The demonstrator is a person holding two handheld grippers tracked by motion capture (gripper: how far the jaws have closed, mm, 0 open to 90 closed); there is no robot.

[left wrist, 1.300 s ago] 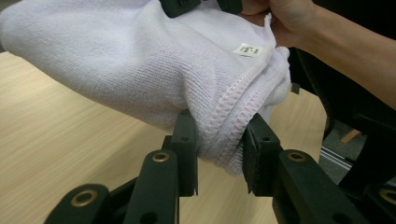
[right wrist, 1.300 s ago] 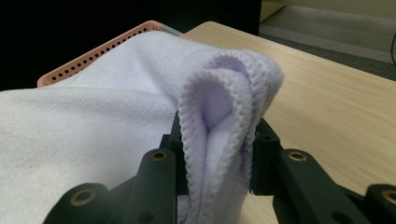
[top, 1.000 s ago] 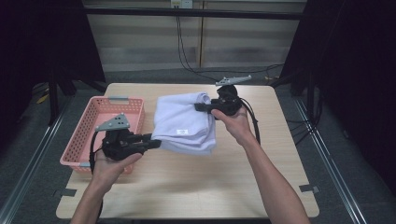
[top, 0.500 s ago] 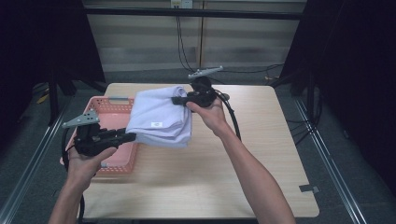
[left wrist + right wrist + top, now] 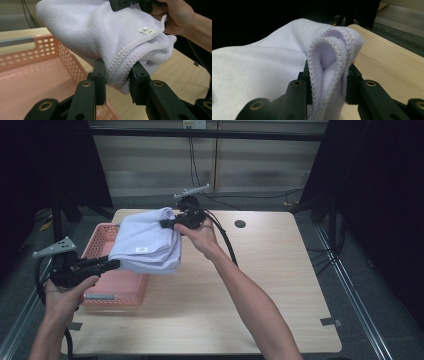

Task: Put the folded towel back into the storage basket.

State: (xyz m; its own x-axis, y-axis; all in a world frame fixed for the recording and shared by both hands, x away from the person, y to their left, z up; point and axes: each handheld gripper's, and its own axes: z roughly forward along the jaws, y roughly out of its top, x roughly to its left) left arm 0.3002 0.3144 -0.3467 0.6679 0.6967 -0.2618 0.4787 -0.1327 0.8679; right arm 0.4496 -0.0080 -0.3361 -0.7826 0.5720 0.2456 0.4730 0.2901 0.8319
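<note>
I have a folded lavender towel (image 5: 146,246) held off the table (image 5: 280,285) between my two grippers. In the high view it hangs over the right-hand edge of the pink basket (image 5: 102,240), partly above the basket and partly above the bare wood beside it.

Left gripper (image 5: 111,265): the jaws are clamped on the near lower corner of the towel. In the left gripper view the stitched hem is bunched between the two black pads (image 5: 100,75), which press into the cloth from both sides. The gap between the jaws is narrow, set by the thickness of the folded layers. My left hand (image 5: 62,297) holds the gripper body near the front left corner of the table.

Right gripper (image 5: 165,224): the jaws are clamped on the far upper edge of the towel. In the right gripper view several folded layers of hem stand upright between the pads, gripped from both sides. My right hand (image 5: 200,235) holds this gripper above the middle rear part of the table, with its cable (image 5: 226,242) trailing along my forearm.

A small white label (image 5: 141,250) sits on the upper face of the towel. The perforated wall of the basket is just below and beside the held corner in the left gripper view.
</note>
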